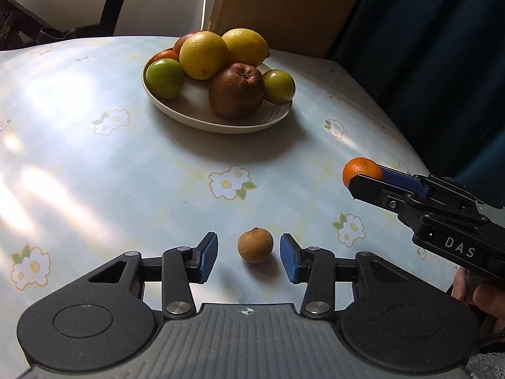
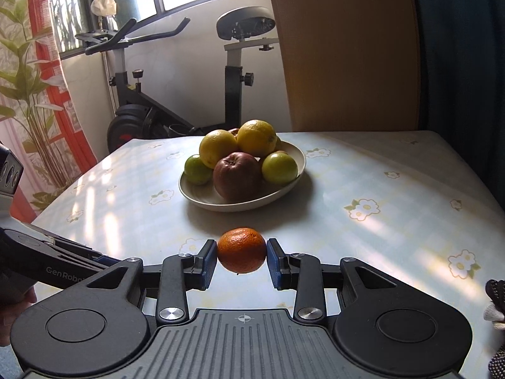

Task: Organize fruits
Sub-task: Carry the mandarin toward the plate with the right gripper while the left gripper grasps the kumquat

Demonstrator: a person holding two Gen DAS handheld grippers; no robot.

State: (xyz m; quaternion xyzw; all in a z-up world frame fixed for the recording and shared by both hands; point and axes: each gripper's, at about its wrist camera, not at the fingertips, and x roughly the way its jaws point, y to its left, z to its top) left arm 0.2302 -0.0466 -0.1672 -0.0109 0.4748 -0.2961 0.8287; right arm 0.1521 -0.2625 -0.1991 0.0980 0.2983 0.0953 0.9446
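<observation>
Cream plate (image 2: 284,191) heaped with fruit, right claw (image 2: 241,254) gripping mandarin (image 2: 241,250), left claw (image 1: 249,254) open.

Window daylight glares off table (image 1: 94,126); edges warped.

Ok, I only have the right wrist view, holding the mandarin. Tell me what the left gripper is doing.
Observer: The left gripper is open, with a small brown fruit lying on the table between its fingers, untouched.
Operator: Confirm my mandarin reads as lifted from there.
Observer: Yes, the mandarin sits clamped in the right gripper, clear above the tablecloth.
Operator: Report any mandarin already in the bowl.
Observer: One orange fruit shows at the bowl's back left, behind the green fruit.
</observation>
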